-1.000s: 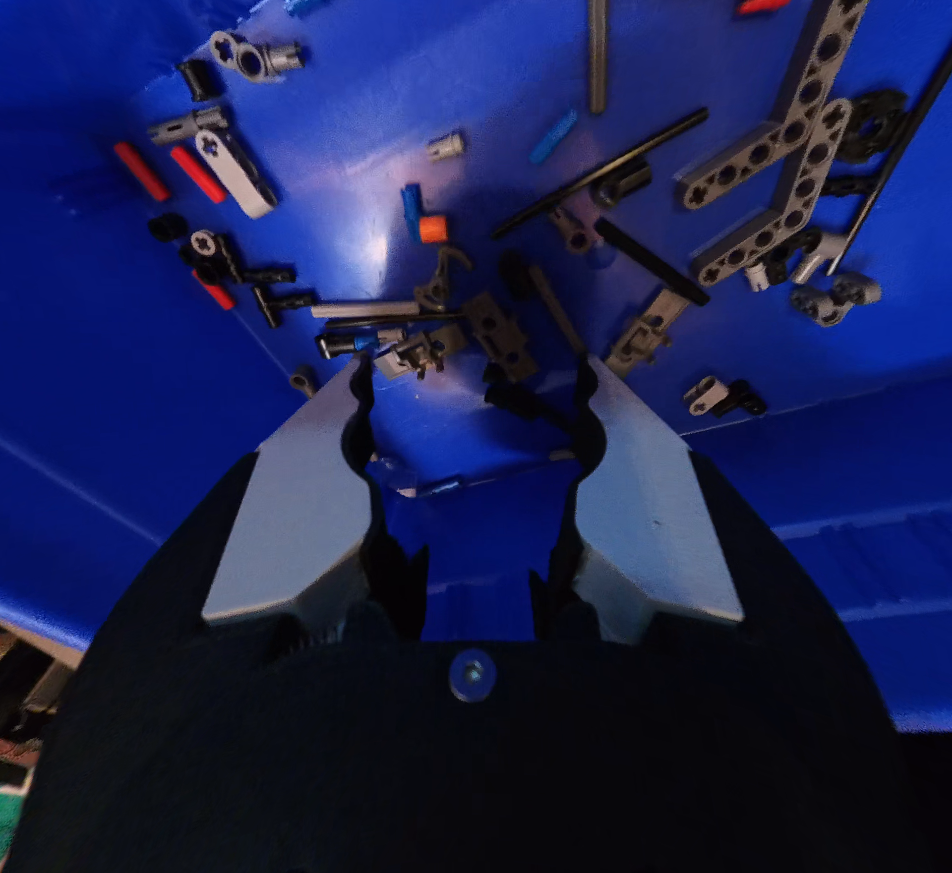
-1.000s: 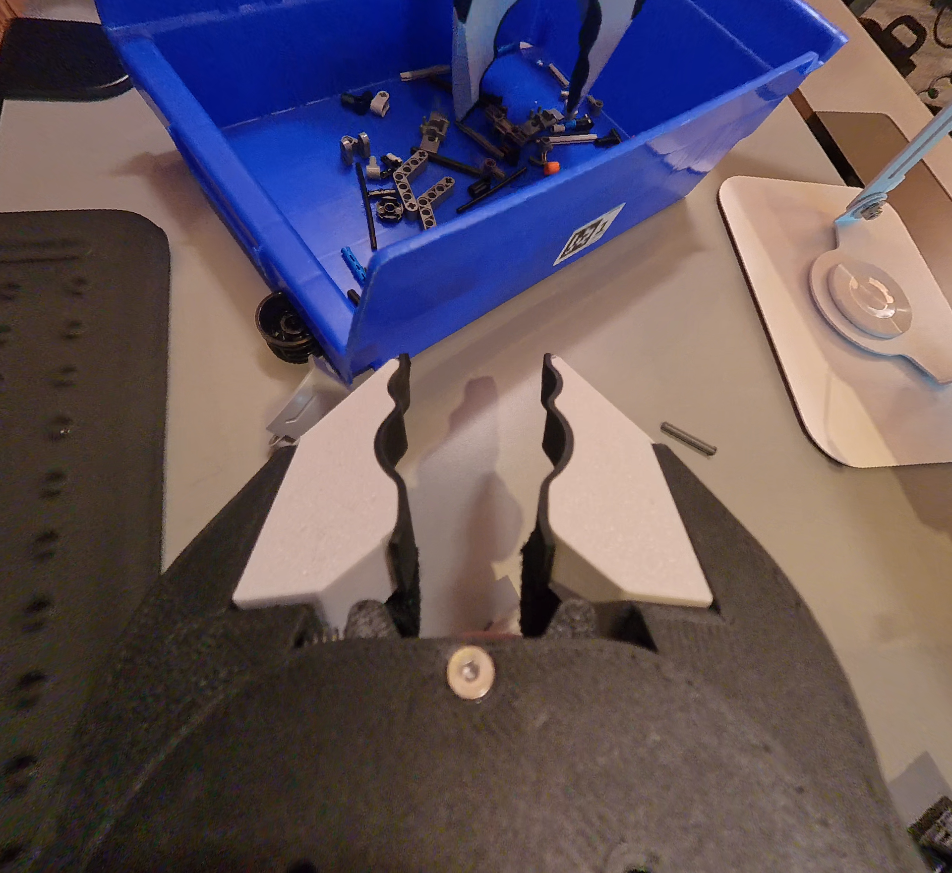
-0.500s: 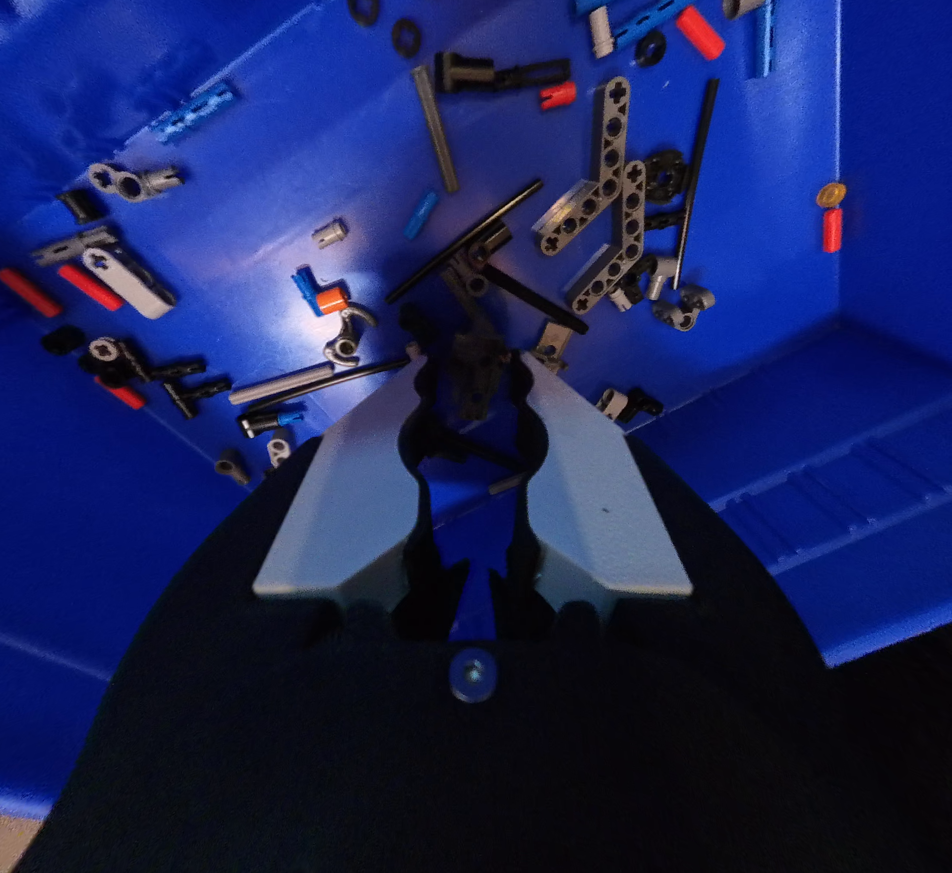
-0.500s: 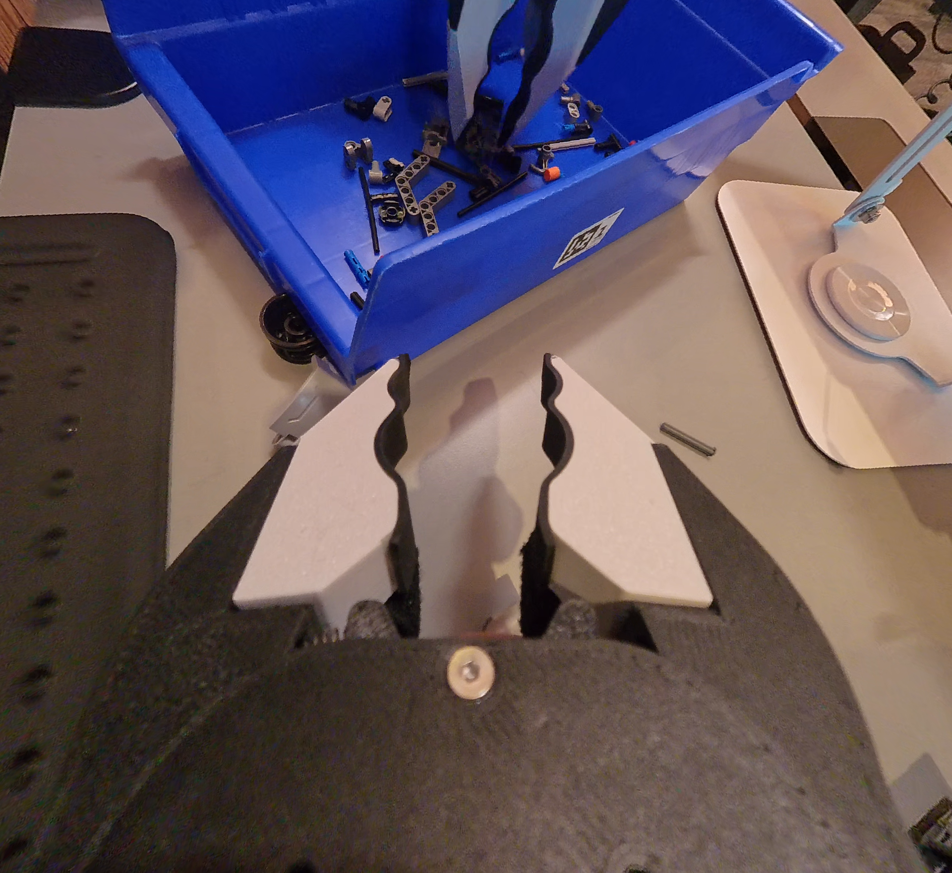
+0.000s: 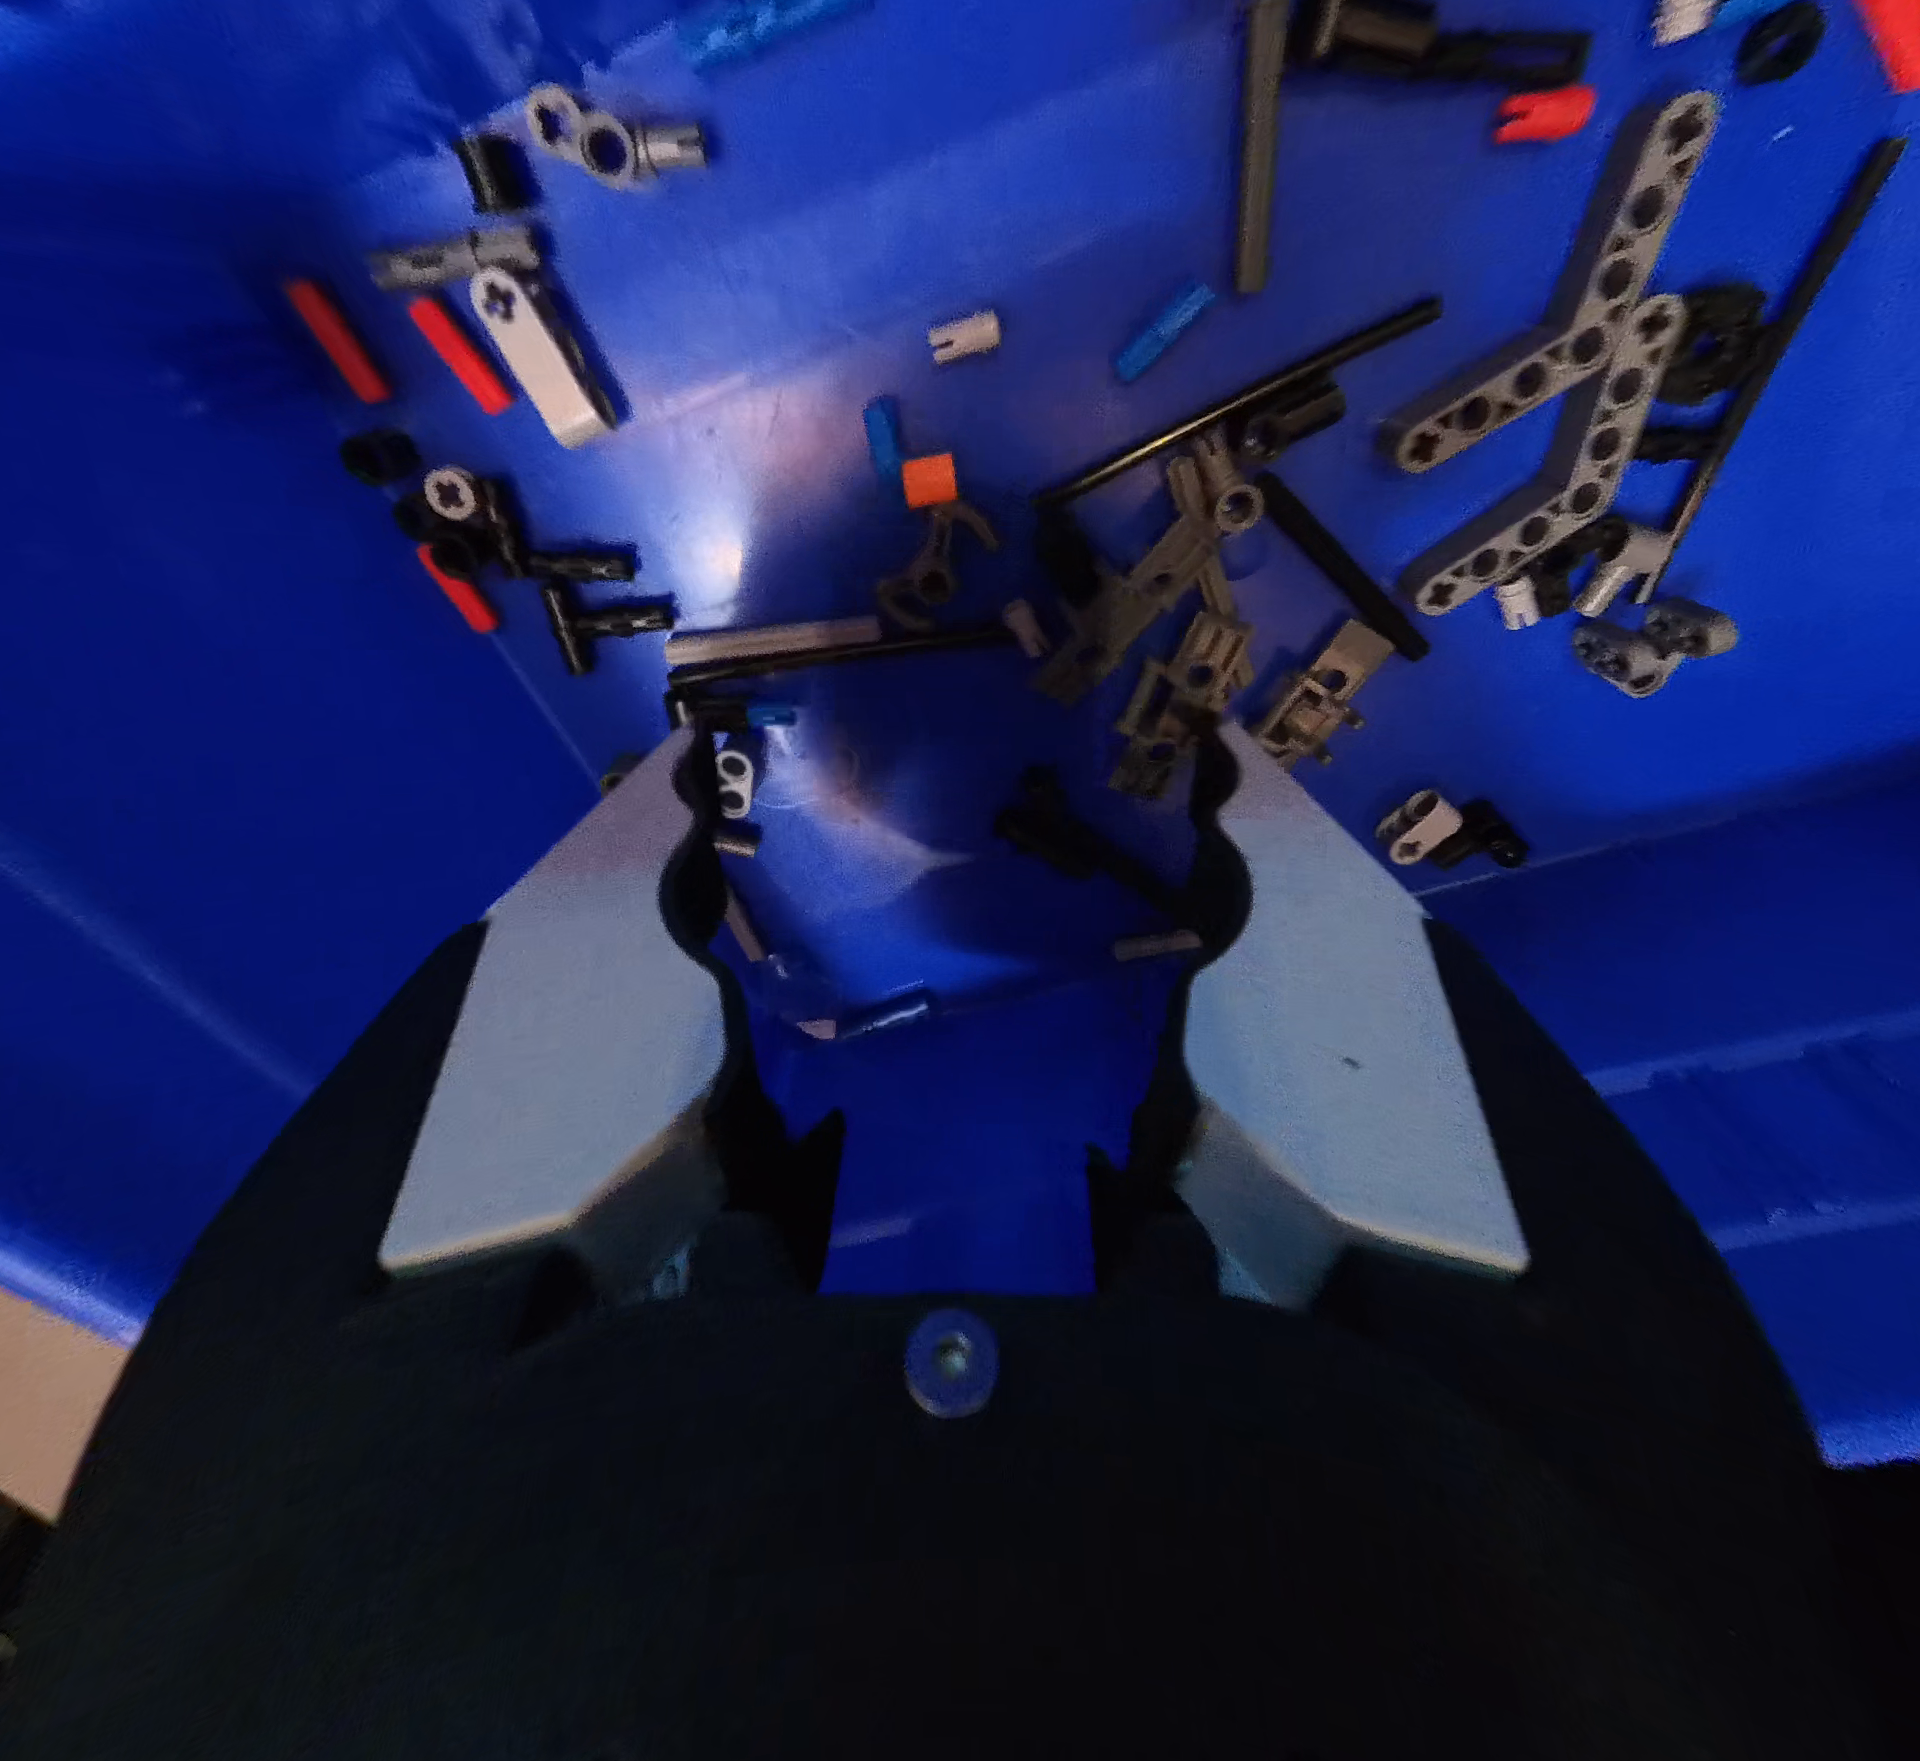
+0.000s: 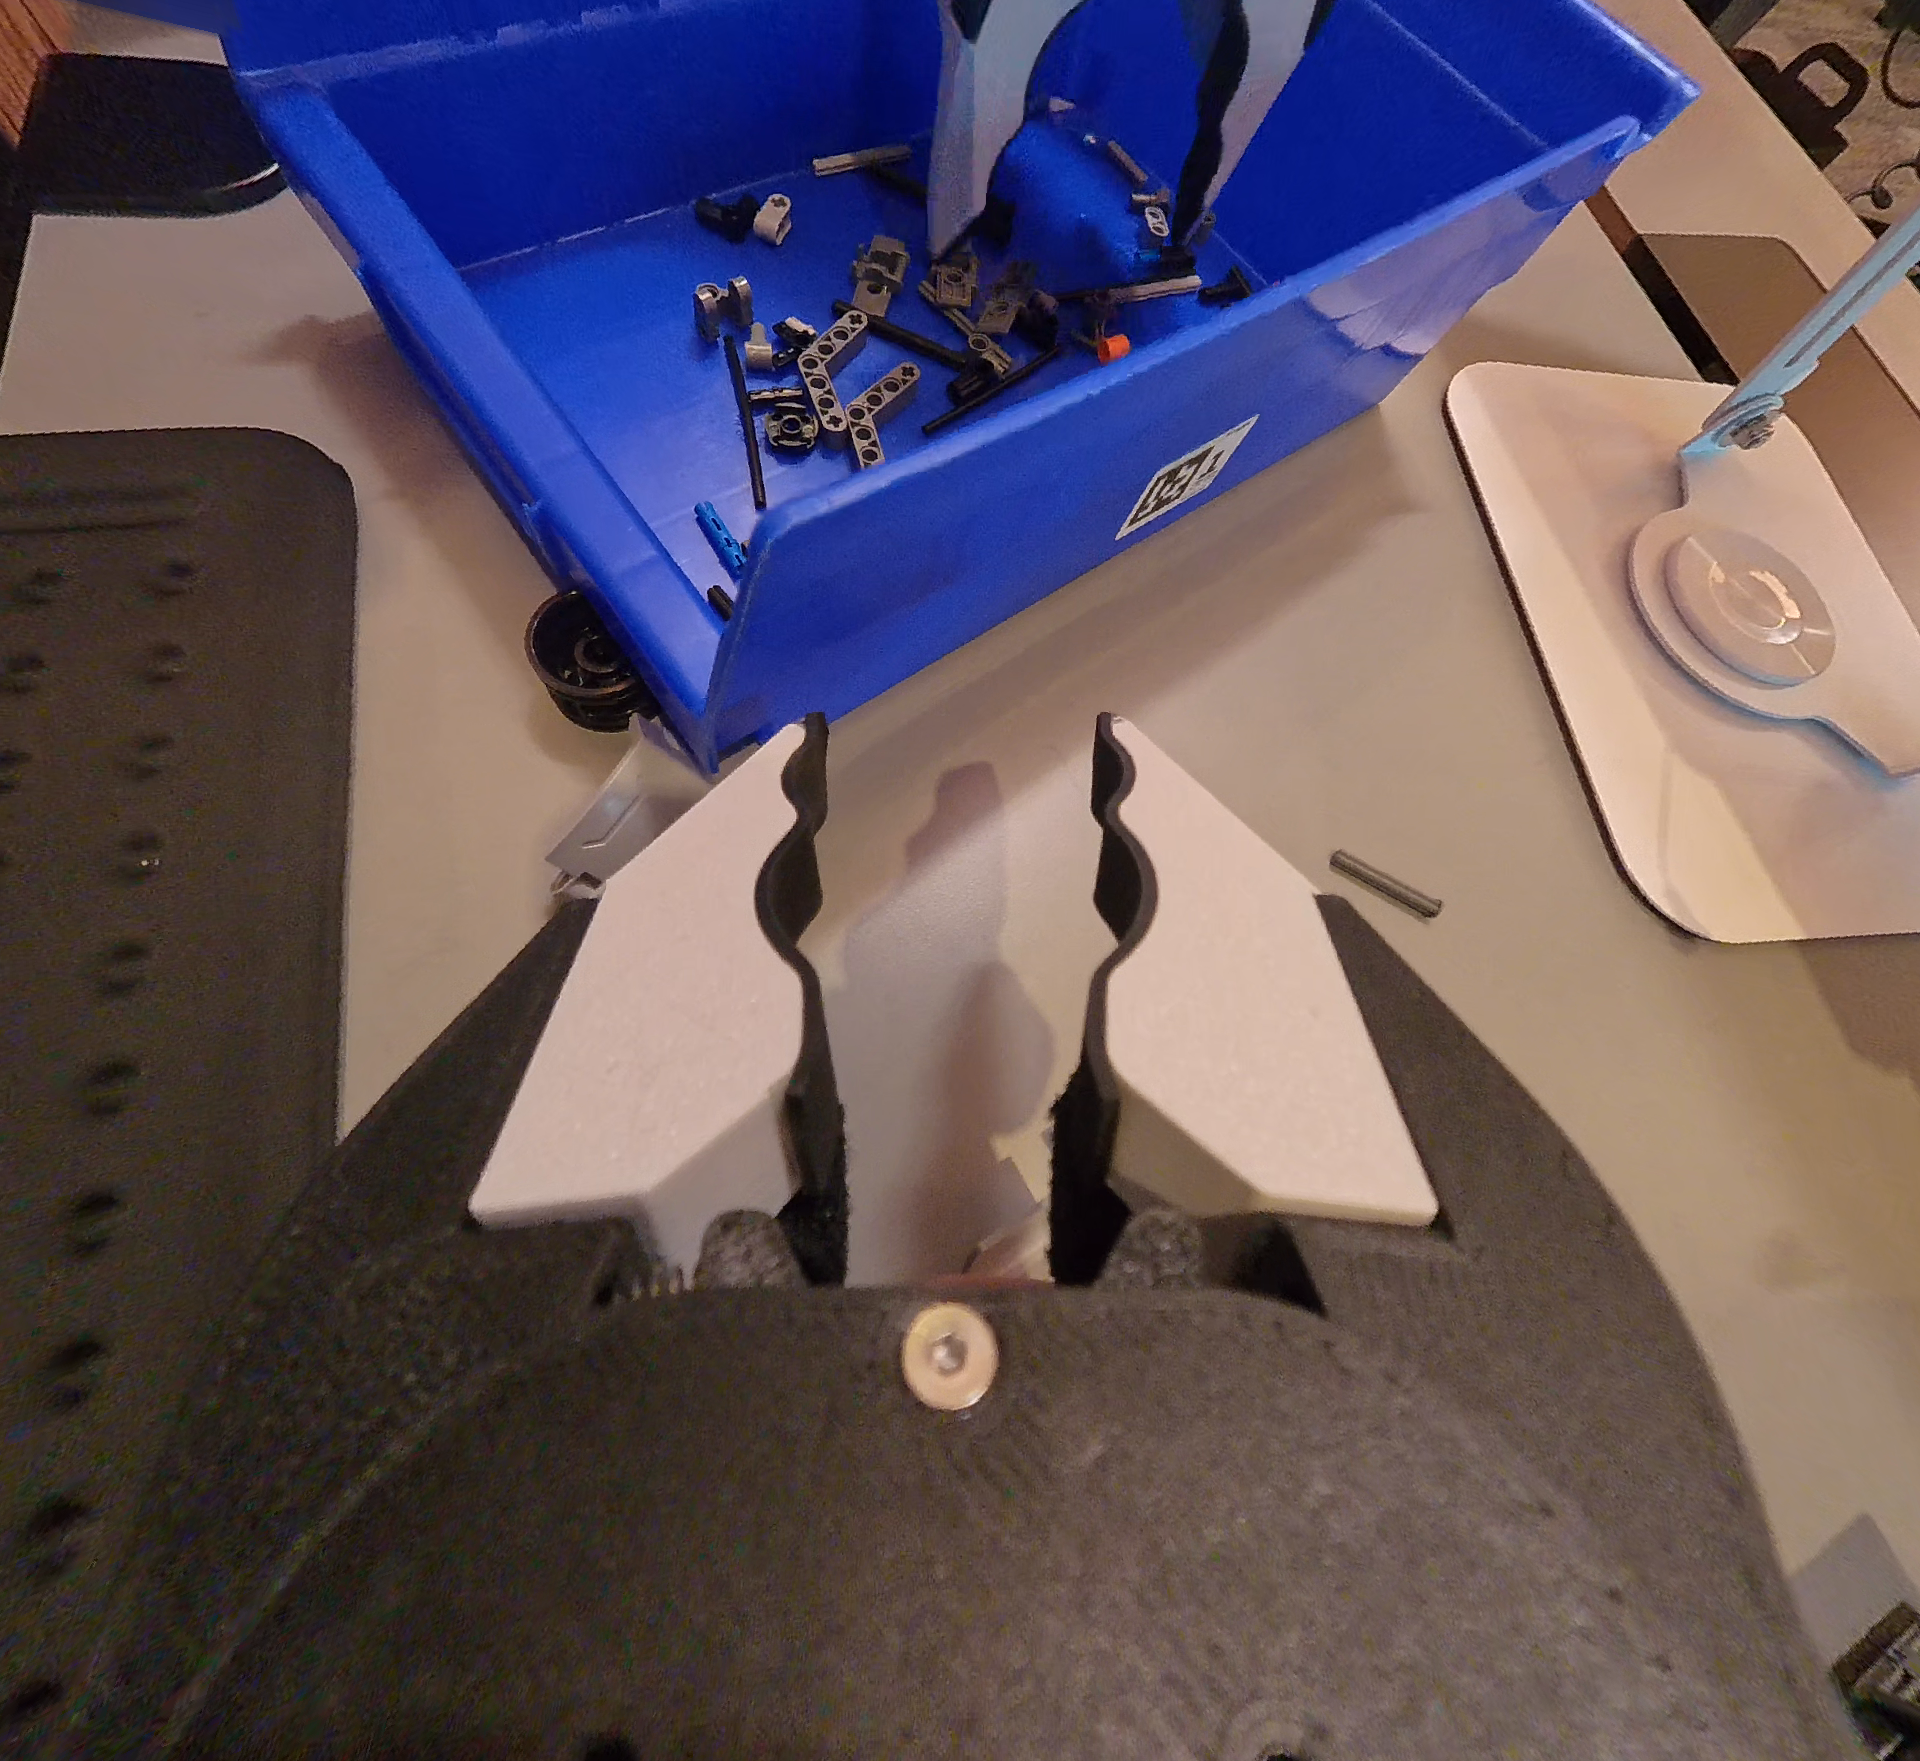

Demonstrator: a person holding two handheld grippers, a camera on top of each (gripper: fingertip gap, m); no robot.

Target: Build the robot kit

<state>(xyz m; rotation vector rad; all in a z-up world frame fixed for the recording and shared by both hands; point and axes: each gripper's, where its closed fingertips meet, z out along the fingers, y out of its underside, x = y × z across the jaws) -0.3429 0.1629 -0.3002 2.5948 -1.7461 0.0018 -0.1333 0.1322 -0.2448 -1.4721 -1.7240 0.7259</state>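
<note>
Since half a second ago the left gripper (image 5: 951, 766) has spread wide again, released and empty, inside the blue bin (image 6: 1039, 506). Grey connector pieces (image 5: 1184, 703) lie just beyond its right fingertip, long axes pointing away. Right gripper (image 6: 953, 745) hovers released over the surface (image 6: 1299, 693) by the bin's near corner.

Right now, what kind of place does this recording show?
Probably a workshop or lab bench for sorting small construction-kit parts: a blue bin of loose plastic beams and pins stands on a pale table, beside a black perforated mat. The left gripper reaches into the bin.
</note>
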